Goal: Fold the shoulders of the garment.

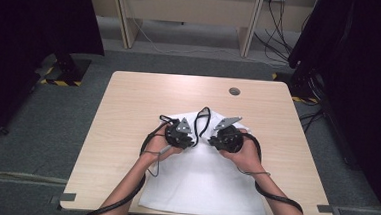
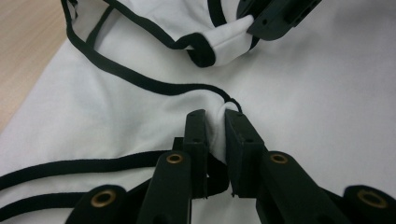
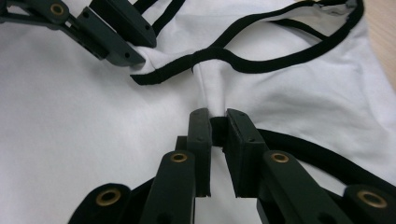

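On the light wooden table [image 1: 128,108], a white garment with black trim [image 1: 204,183], spread flat toward the near edge. Over its upper part, left gripper [image 1: 189,140] clenched on a pinch of white cloth and black trim [image 2: 219,126], jaws nearly together; right gripper [image 1: 215,138] just beside it, clamped likewise on a fold of the same fabric. Beyond, grey carpet [image 1: 52,124], cables, dark curtains. Near the table's far edge, a small round hole [image 1: 234,91].
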Available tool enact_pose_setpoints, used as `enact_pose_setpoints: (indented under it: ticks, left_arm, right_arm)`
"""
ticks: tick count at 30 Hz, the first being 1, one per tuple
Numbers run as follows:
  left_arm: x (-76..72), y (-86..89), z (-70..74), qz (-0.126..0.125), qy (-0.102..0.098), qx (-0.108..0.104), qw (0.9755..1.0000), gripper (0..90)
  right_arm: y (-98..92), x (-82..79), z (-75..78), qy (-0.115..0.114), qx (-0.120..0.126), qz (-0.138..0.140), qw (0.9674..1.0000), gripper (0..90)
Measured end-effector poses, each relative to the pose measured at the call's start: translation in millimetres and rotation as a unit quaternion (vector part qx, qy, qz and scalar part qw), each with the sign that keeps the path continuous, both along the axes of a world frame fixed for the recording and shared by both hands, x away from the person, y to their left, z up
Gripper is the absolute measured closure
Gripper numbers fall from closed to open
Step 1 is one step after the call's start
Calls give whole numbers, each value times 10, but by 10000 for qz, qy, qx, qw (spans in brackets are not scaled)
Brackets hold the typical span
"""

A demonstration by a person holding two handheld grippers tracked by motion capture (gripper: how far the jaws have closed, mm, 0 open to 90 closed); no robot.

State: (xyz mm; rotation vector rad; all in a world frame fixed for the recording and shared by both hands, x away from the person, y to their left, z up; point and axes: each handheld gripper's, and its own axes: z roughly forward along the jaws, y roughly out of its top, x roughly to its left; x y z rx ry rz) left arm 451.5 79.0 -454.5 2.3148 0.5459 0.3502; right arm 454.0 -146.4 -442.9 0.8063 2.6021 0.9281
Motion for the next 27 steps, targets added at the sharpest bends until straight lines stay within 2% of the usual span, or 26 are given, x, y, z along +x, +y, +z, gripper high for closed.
enact_pose_setpoints:
  ticks: [10,14,17,22,24,27]
  left_arm:
    - [-7,-27,154,84,-236,-238,9994,808]
    - [-11,-9,205,115,-281,-372,9988,810]
    - [-26,-13,215,86,-278,-389,9988,810]
    - [-66,-41,128,-50,-109,-281,9995,795]
    - [-95,-45,83,-140,5,-206,9997,773]
    - [-144,-11,62,-182,54,-171,9997,728]
  right_arm:
    - [-237,-77,162,-116,55,37,9999,815]
    - [-311,-106,237,-175,8,78,9998,815]
    - [-337,-126,257,-187,31,107,9998,815]
    - [-303,-172,143,-51,-46,269,9996,813]
    - [-280,-190,67,28,-113,320,9994,812]
    - [-276,-204,-13,102,-170,372,9991,803]
